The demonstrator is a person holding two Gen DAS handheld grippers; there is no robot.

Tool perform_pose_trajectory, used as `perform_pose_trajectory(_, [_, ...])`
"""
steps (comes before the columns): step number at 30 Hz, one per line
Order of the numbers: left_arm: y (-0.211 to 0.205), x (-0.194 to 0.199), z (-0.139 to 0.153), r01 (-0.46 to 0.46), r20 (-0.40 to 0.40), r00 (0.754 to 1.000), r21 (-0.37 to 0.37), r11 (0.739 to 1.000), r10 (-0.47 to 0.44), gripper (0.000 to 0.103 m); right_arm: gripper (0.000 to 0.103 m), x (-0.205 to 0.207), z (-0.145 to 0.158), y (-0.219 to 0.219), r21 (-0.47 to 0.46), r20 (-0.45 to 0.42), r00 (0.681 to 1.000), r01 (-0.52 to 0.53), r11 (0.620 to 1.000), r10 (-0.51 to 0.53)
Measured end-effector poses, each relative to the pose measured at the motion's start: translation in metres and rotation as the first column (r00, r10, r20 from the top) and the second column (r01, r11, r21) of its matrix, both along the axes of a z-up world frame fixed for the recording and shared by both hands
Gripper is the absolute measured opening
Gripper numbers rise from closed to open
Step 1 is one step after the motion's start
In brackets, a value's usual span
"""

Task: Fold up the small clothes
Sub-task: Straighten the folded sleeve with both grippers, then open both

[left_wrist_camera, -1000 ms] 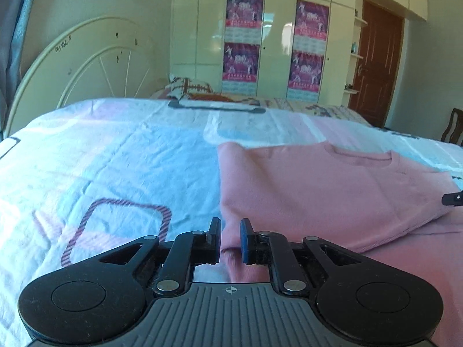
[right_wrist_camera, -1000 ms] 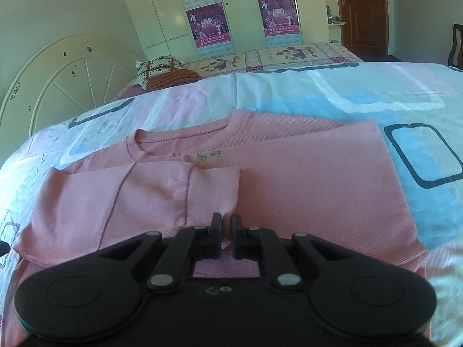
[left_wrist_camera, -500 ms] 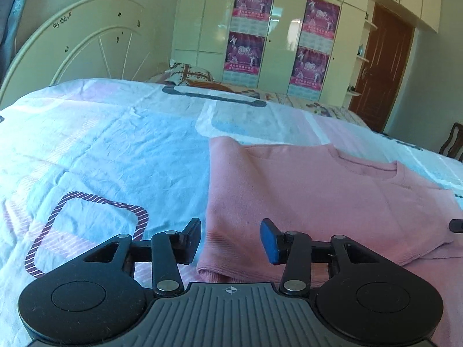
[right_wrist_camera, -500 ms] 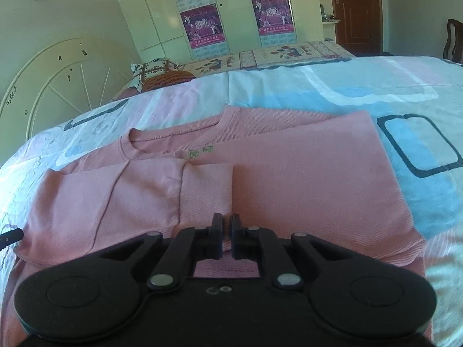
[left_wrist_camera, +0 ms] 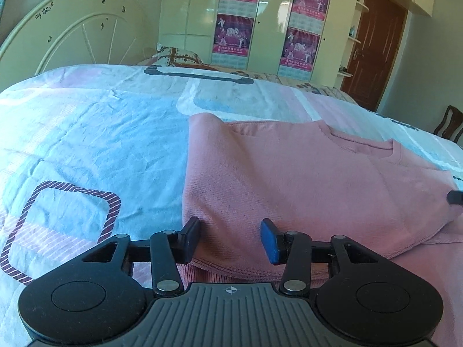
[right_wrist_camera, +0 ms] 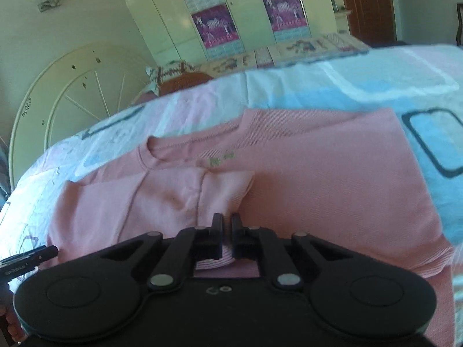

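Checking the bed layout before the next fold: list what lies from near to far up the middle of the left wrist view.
left gripper → pink shirt → patterned bedsheet → wardrobe doors with posters

Pink sweatshirt [right_wrist_camera: 318, 185] flat on bed, neckline toward headboard. One side and sleeve folded inward over front; green mark below collar; hem nearest cameras.

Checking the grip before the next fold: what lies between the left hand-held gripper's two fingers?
In the left wrist view, the folded edge of the pink top lies between the open left hand-held gripper fingers, unpinched.
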State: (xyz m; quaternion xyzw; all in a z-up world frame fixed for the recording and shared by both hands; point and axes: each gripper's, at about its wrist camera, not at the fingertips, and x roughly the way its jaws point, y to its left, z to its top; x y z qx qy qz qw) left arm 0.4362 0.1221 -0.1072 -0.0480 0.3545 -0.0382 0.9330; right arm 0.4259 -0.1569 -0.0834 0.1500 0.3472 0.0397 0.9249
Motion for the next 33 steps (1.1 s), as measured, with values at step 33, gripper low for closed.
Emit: perform_pose_trajectory(33, [-0.011,0.149,0.002,0.122,-0.051,0.992,0.056,0.991,-0.119,0.073,0.007,0.078,-0.019,0.024,-0.201,-0.110,0.993,0.012,0.980,-0.035])
